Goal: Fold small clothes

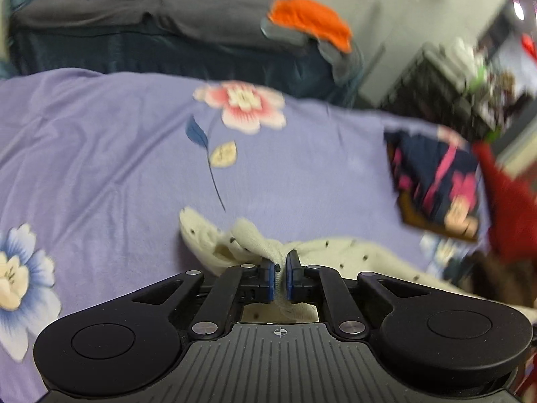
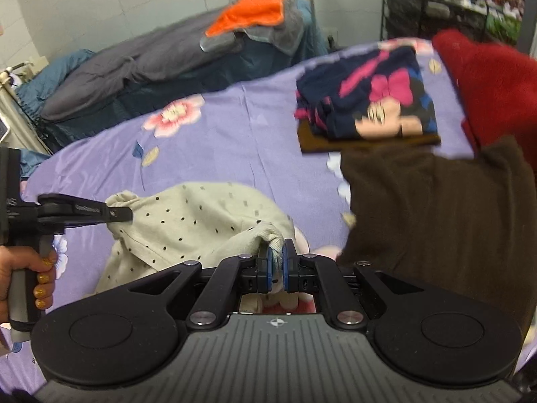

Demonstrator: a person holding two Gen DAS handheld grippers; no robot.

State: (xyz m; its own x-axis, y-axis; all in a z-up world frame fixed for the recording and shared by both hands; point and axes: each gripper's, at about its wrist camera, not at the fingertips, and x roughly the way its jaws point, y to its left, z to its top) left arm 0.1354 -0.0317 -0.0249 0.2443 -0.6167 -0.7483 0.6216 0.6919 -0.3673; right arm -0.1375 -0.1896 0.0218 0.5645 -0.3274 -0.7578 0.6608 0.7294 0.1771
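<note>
A cream garment with small dark dots (image 2: pixel 194 221) lies bunched on the purple flowered sheet (image 2: pixel 235 134). My right gripper (image 2: pixel 276 258) is shut on a ribbed edge of it near its right side. My left gripper (image 1: pixel 281 265) is shut on another ribbed edge of the same garment (image 1: pixel 335 252); in the right wrist view it (image 2: pixel 124 214) grips the garment's left corner, held by a hand. The cloth hangs slack between the two grippers.
A folded navy garment with a pink bow cartoon print (image 2: pixel 365 100) lies on a brown folded piece at the right. A dark brown cloth (image 2: pixel 436 218) and a red cloth (image 2: pixel 490 80) lie at the right. Behind the bed are grey bedding (image 2: pixel 134 63) and an orange cloth (image 2: pixel 248 13).
</note>
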